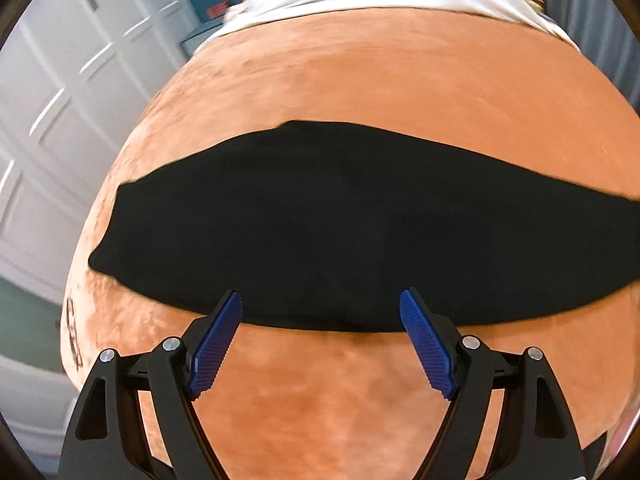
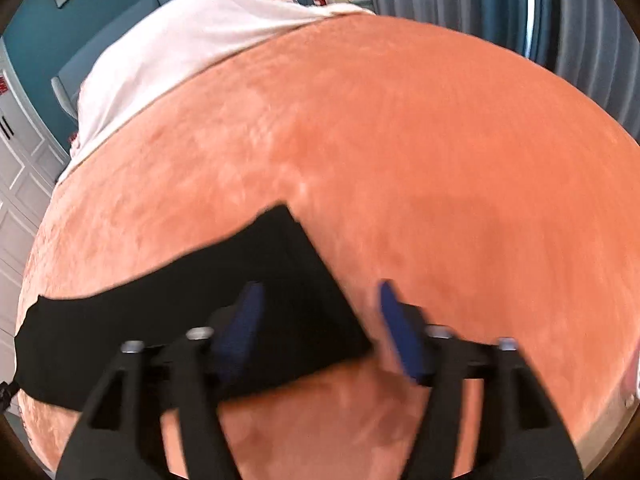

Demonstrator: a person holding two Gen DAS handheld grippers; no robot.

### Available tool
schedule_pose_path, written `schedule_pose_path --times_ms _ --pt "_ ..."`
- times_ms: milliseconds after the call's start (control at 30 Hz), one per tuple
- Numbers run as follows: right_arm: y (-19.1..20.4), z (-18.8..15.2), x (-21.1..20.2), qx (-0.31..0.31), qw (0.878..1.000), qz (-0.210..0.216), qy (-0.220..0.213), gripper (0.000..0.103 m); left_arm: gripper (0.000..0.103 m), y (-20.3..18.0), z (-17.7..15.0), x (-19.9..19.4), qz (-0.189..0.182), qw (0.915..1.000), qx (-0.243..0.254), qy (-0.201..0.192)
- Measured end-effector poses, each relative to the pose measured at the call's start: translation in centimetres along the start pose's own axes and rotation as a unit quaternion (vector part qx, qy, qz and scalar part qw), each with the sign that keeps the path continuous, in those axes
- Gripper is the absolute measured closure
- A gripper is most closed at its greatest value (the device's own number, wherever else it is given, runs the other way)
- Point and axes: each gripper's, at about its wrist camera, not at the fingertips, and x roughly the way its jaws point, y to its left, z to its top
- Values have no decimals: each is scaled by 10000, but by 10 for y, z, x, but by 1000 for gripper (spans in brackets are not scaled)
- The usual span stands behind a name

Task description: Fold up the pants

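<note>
Two hand-held grippers hang over a bed with an orange blanket (image 1: 360, 80). Black pants (image 1: 340, 220) lie flat across it in a long strip. Left hand-held gripper (image 1: 321, 300) is spread wide, holding nothing. Right hand-held gripper (image 2: 320, 292) is spread too, blurry, above the pants' end.

item: black pants (image 1: 340, 224)
state: folded lengthwise into one long flat band, smooth
pose: lying crosswise, flat on the orange bed cover
place: just ahead of the left jaws; squared end partly between the right jaws
</note>
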Motion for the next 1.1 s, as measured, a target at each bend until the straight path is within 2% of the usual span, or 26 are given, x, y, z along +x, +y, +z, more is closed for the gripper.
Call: schedule_pose_path --times_ms 67,100,133,167,200,233,267,300,333,367,400,433,467,500,567,667,733,767,833,900,967,1000,1033,1100 --pt "5 7 29 -185 9992 82 339 38 24 -23 -1 -3 55 9997 252 -26" --pt "6 4 42 -263 9980 68 575 47 24 -29 -2 -3 73 9994 335 -36" --pt "7 2 49 -343 9966 225 709 67 24 -35 -2 -5 136 9989 438 -50" --pt "9 2 39 -396 9971 215 605 90 24 -39 -2 -6 206 9984 518 -80" --pt "-1 3 26 -396 9977 224 507 89 24 -41 -2 -7 248 9981 557 -111" --pt "-6 7 15 -287 9984 411 270 89 24 -43 -2 -7 309 9977 584 -145" --pt "-11 7 16 -274 9982 480 218 88 24 -44 -3 -8 327 9976 591 -140" --pt "-13 5 24 -322 9978 412 398 87 24 -41 -4 -4 312 9977 599 -91" --pt "-15 1 35 -357 9967 374 624 82 24 -38 -5 -1 322 9978 584 -25" --pt "-18 -2 34 -278 9966 479 606 79 24 -35 -6 1 326 9980 549 24" --pt "-21 -2 24 -180 9973 517 495 76 24 -33 -8 2 292 9983 498 53" --pt "-24 -4 14 -4 9979 532 367 69 24 -29 -10 4 275 9987 429 89" --pt "-28 -5 8 192 9980 538 279 57 24 -25 -12 6 217 9991 345 143" --pt "-33 -12 -3 437 9975 520 170 52 24 -22 -13 8 144 9993 278 185" --pt "-34 -26 -19 563 9974 455 30 51 24 -11 -18 14 37 9995 80 318" --pt "-19 -53 -47 189 9997 53 -115 51 24 14 -22 20 32 9991 -181 370" --pt "2 -70 -64 -35 9998 77 -170 49 24 30 -22 22 110 9992 -279 272" --pt "9 -76 -73 -94 9997 128 -198 40 24 44 -20 27 202 9989 -358 238" --pt "40 -92 -87 -266 9990 285 -232 33 24 73 -14 42 275 9979 -498 303" --pt "70 -103 -95 -496 9977 396 -224 33 24 106 -11 60 402 9960 -699 378" --pt "99 -113 -98 -779 9958 443 -171 33 24 146 -14 87 840 9906 -872 631" --pt "114 -118 -99 -878 9951 439 -145 33 21 173 -22 109 1134 9848 -946 914" --pt "125 -122 -96 -933 9947 438 -72 33 5 199 -32 125 1019 9828 -1149 1027" --pt "138 -127 -94 -986 9948 253 -25 33 5 236 -46 132 278 9811 -1667 948"
